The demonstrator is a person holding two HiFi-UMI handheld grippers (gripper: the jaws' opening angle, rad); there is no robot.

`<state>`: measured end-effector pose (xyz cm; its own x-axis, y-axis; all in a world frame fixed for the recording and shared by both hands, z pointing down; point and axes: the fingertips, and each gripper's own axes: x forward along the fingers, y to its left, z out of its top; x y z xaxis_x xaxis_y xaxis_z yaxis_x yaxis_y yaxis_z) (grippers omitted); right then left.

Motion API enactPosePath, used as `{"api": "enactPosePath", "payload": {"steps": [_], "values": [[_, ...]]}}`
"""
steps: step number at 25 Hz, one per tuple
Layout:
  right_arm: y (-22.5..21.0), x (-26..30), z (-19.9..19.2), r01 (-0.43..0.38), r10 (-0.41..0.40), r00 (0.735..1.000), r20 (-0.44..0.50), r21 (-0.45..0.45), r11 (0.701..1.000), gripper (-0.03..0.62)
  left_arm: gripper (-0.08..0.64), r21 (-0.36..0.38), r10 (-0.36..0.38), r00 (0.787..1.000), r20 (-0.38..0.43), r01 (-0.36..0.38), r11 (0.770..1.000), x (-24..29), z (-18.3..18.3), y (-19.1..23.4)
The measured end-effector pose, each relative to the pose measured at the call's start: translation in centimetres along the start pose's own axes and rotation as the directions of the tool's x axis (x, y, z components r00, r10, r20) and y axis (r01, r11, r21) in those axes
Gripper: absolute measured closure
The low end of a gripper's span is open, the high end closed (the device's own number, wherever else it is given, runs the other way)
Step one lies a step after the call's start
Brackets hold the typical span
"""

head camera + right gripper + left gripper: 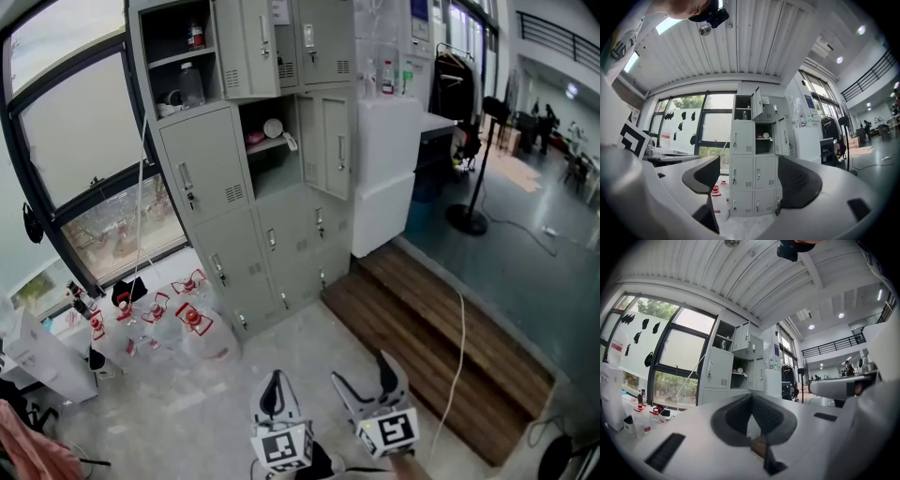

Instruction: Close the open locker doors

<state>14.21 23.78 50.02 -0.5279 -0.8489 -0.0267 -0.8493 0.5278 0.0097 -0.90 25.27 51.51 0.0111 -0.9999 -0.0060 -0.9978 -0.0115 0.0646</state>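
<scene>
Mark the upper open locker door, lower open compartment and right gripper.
upper open locker door [246,47]: head view, panel middle.
lower open compartment [272,173]: head view, dark back wall.
right gripper [359,367]: head view, midway between fingertips.

Bright daylight from big windows [75,141] at 9-10 o'clock in the head view, upper panes blown out white. Ceiling spotlights [841,315] glow at 2 o'clock in the left gripper view. Shadows soft. Both gripper views have heavy fisheye, a black vignette round the rim and bent lines. Close foreground soft, lockers [754,159] sharp.
</scene>
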Motion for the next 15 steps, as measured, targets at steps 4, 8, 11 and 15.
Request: {"api": "enactPosePath", "payload": {"steps": [4,8,11,15], "values": [[0.2,0.6,-0.9,-0.015,0.014,0.999,-0.032,-0.027,1.0,0.235,0.554,-0.018,0.012,1.0,0.008,-0.012,1.0,0.6,0.0,0.6],[-0.6,2.1,-1.0,-0.015,0.014,0.999,-0.043,-0.018,1.0,0.235,0.554,-0.021,0.003,1.0,0.01,-0.003,1.0,3.2,0.0,0.7],[-2.1,3.5,-1.4,0.002,-0.003,0.999,-0.053,-0.026,1.0,0.235,0.554,-0.023,-0.017,1.0,0.024,0.018,1.0,5.5,0.0,0.2],[-4.0,6.7,-0.5,0.021,-0.021,1.0,-0.009,-0.029,0.999,0.235,0.554,-0.01,-0.047,0.998,0.037,0.047,0.999,9.5,0.5,-0.2]]}}
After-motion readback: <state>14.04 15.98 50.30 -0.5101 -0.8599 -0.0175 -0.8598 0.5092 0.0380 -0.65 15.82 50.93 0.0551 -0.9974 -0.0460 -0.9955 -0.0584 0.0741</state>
